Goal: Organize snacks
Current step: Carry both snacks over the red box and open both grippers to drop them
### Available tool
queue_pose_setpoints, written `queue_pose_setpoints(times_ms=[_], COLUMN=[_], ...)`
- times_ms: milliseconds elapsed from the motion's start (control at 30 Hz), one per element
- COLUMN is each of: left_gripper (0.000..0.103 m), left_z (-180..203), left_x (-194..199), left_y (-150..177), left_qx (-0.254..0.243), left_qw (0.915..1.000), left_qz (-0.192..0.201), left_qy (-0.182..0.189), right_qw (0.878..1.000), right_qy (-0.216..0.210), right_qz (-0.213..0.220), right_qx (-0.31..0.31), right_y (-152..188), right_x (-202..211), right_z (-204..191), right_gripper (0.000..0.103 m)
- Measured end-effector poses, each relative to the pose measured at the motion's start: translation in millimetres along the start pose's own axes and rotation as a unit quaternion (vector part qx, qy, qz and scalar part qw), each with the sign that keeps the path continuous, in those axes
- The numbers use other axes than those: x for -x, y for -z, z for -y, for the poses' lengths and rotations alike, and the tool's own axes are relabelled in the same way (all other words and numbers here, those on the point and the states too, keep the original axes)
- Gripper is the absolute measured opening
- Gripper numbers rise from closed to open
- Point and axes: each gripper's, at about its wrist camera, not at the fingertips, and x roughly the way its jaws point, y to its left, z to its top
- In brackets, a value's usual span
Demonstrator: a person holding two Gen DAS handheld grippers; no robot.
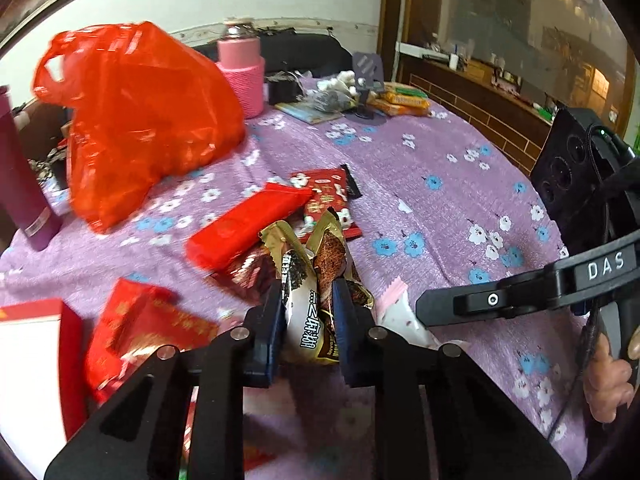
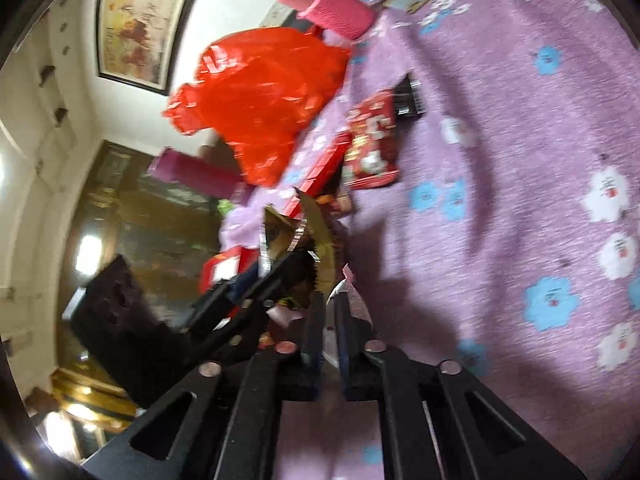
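Far left, the red plastic bag point(image 1: 136, 120) sits floppy and crinkly on the purple flowered tablecloth point(image 1: 440, 208). At centre, the left gripper point(image 1: 308, 316) has its jaws pinching two gold foil snack packets point(image 1: 320, 280) mid-body; they look light, slick and crushable, so I'd go easy. On the right, the right gripper point(image 2: 329, 320) is clamped on a thin white-and-pink packet point(image 2: 352, 300), just beside the gold ones.

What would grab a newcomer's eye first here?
The big red plastic bag slumped at the far left of the purple floral cloth. Next, the left tool clamped on gold-and-brown snack packets above a heap of red wrappers.
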Motion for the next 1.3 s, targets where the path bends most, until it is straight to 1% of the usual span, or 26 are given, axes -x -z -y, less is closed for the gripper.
queue_pose_setpoints(times_ms=[33, 67, 133, 167, 200, 233, 267, 333, 367, 400, 500, 533, 667, 700, 767, 800, 833, 867, 900, 933, 1000, 1033, 1100, 1133, 1167, 1300], left_gripper=[0.019, 0.02, 0.02, 0.02, 0.02, 0.02, 0.02, 0.02, 0.02, 0.02, 0.02, 0.02, 0.02, 0.02, 0.02, 0.02, 0.02, 0.02, 0.02, 0.02, 0.02, 0.02, 0.021, 0.021, 0.021, 0.021], left_z=[-2.5, -6.4, -14.1, -19.9, -25.7, -34.1, -40.3, -56.6, -66.2, -76.0, -101.8, -107.6, -117.9, -120.3, -125.8, -129.2, -132.4, -137.0, -142.0, -147.8, -154.4, -158.1, -162.2, -164.7, -167.2, -177.2], left_x=[5.6, 14.6, 30.7, 41.1, 50.0, 63.6, 73.3, 95.5, 106.6, 115.6, 140.6, 146.5, 162.5, 165.1, 168.4, 170.2, 171.2, 172.4, 173.6, 174.7, 175.8, 176.4, 177.0, 177.5, 178.0, 180.6], left_y=[0.8, 2.3, 4.7, 6.2, 7.2, 9.3, 11.3, 16.3, 19.6, 23.3, 36.5, 40.7, 56.3, 59.6, 65.6, 69.1, 71.4, 74.7, 78.1, 82.0, 88.2, 92.7, 98.4, 102.3, 106.1, 119.1], left_qx=[0.004, 0.008, 0.012, 0.016, 0.019, 0.025, 0.029, 0.041, 0.049, 0.056, 0.079, 0.084, 0.098, 0.102, 0.111, 0.116, 0.12, 0.125, 0.131, 0.139, 0.145, 0.145, 0.144, 0.145, 0.146, 0.157], left_qw=[1.0, 0.9999, 0.9996, 0.9993, 0.999, 0.9982, 0.9974, 0.9949, 0.9935, 0.9923, 0.987, 0.9857, 0.9825, 0.9817, 0.9807, 0.98, 0.9793, 0.9784, 0.9778, 0.9773, 0.9762, 0.9756, 0.9755, 0.9751, 0.9747, 0.9729], left_qz=[0.004, 0.012, 0.024, 0.031, 0.037, 0.047, 0.053, 0.069, 0.075, 0.079, 0.086, 0.089, 0.097, 0.1, 0.102, 0.103, 0.104, 0.103, 0.101, 0.098, 0.095, 0.094, 0.089, 0.087, 0.085, 0.077], left_qy=[-0.002, -0.002, -0.008, -0.013, -0.018, -0.029, -0.039, -0.061, -0.07, -0.078, -0.11, -0.116, -0.126, -0.126, -0.124, -0.124, -0.126, -0.129, -0.128, -0.127, -0.13, -0.136, -0.141, -0.144, -0.146, -0.152], right_qw=[1.0, 1.0, 0.995, 0.993, 0.993, 0.994, 0.994, 0.992, 0.99, 0.989, 0.987, 0.984, 0.967, 0.962, 0.937, 0.922, 0.91, 0.902, 0.9, 0.901, 0.914, 0.922, 0.939, 0.948, 0.954, 0.96], right_qy=[-0.004, 0.013, 0.08, 0.088, 0.082, 0.073, 0.073, 0.092, 0.109, 0.122, 0.128, 0.139, 0.203, 0.219, 0.284, 0.311, 0.331, 0.341, 0.345, 0.342, 0.328, 0.315, 0.28, 0.252, 0.228, 0.167], right_qz=[-0.005, -0.007, 0.003, 0.001, -0.007, -0.016, -0.019, -0.015, -0.01, -0.005, -0.01, -0.013, -0.028, -0.028, -0.025, -0.013, -0.011, -0.01, -0.011, -0.012, -0.013, -0.008, 0.003, 0.005, 0.005, -0.019], right_qx=[0.009, 0.025, 0.066, 0.075, 0.08, 0.079, 0.078, 0.081, 0.084, 0.086, 0.098, 0.109, 0.153, 0.163, 0.204, 0.231, 0.251, 0.263, 0.267, 0.265, 0.241, 0.223, 0.201, 0.195, 0.195, 0.223], right_y=[1.3, 3.9, 10.2, 12.0, 13.5, 14.5, 15.2, 16.9, 17.9, 18.8, 22.4, 24.8, 35.7, 38.1, 45.3, 50.5, 56.3, 61.2, 64.0, 64.7, 60.0, 55.8, 49.3, 47.2, 46.5, 56.9], right_x=[-2.1, -4.8, -8.6, -10.7, -13.5, -16.3, -17.9, -21.3, -22.5, -23.6, -30.7, -36.4, -64.6, -71.3, -88.3, -93.2, -97.7, -99.8, -100.2, -99.1, -88.7, -80.0, -66.4, -62.2, -61.6, -86.9], right_z=[-4.8, -11.8, -26.1, -29.4, -32.4, -34.5, -35.5, -38.9, -41.0, -43.1, -52.4, -59.3, -81.0, -83.8, -90.4, -96.3, -101.0, -104.3, -106.0, -106.1, -103.0, -102.2, -107.5, -113.7, -122.3, -158.7], right_gripper=[0.003, 0.003, 0.008, 0.008, 0.008, 0.012, 0.016, 0.05, 0.056, 0.057, 0.057, 0.057, 0.057, 0.054, 0.041, 0.037, 0.036, 0.035, 0.034, 0.033, 0.03, 0.03, 0.03, 0.03, 0.03, 0.03])
